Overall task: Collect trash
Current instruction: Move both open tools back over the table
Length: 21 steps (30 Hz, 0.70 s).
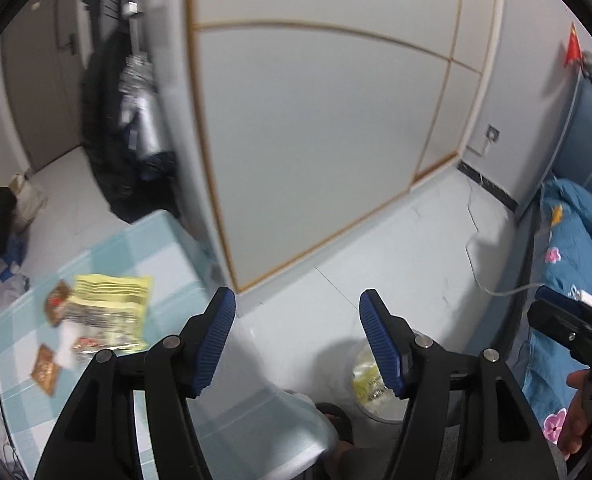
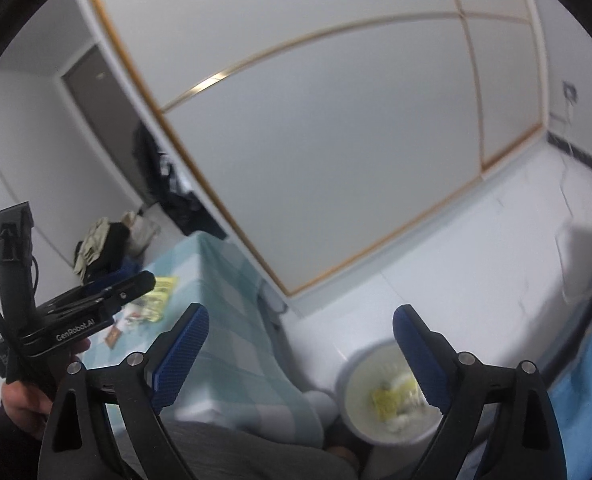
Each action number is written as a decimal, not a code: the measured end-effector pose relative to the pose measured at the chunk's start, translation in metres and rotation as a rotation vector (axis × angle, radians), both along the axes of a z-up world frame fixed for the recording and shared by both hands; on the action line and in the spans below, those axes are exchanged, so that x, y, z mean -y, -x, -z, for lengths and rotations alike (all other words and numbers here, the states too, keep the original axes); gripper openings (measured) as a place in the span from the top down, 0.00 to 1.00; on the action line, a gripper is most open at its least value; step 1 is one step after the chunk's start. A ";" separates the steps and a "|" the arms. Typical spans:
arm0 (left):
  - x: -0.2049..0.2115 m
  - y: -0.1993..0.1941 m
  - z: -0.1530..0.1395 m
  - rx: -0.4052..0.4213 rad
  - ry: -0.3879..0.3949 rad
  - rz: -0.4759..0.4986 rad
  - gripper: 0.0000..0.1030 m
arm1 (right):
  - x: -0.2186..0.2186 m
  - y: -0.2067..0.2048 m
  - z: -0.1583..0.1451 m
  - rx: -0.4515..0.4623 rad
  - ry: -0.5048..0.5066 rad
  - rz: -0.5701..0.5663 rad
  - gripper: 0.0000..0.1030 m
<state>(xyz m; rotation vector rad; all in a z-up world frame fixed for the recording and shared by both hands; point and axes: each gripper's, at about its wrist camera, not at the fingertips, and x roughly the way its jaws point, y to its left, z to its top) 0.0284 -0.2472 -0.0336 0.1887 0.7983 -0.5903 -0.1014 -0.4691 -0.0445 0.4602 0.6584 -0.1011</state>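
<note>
My left gripper is open and empty, held in the air past the table's right edge. Left of it, a yellow snack wrapper and small brown packets lie on the checked blue tablecloth. My right gripper is open and empty, above the floor between table and bin. A white trash bin stands on the floor with a yellow wrapper and scraps inside; it also shows in the left wrist view. The left gripper shows in the right wrist view.
A white sliding wardrobe fills the back. A bed with blue flowered bedding lies right. Dark clothes hang by the door. A pile of clothes and bags sits beyond the table. A white cable runs across the floor.
</note>
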 end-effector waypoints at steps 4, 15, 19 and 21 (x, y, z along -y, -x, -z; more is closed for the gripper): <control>-0.030 -0.002 -0.014 0.034 0.027 -0.066 0.41 | -0.031 -0.006 -0.026 0.072 0.040 -0.064 0.05; -0.126 -0.002 -0.045 0.109 0.104 -0.290 0.41 | -0.112 -0.037 -0.055 0.143 0.031 -0.234 0.04; -0.155 -0.002 -0.050 0.134 0.117 -0.355 0.41 | -0.140 -0.052 -0.055 0.140 0.012 -0.275 0.04; -0.171 -0.003 -0.050 0.142 0.123 -0.385 0.41 | -0.153 -0.061 -0.053 0.132 -0.007 -0.287 0.04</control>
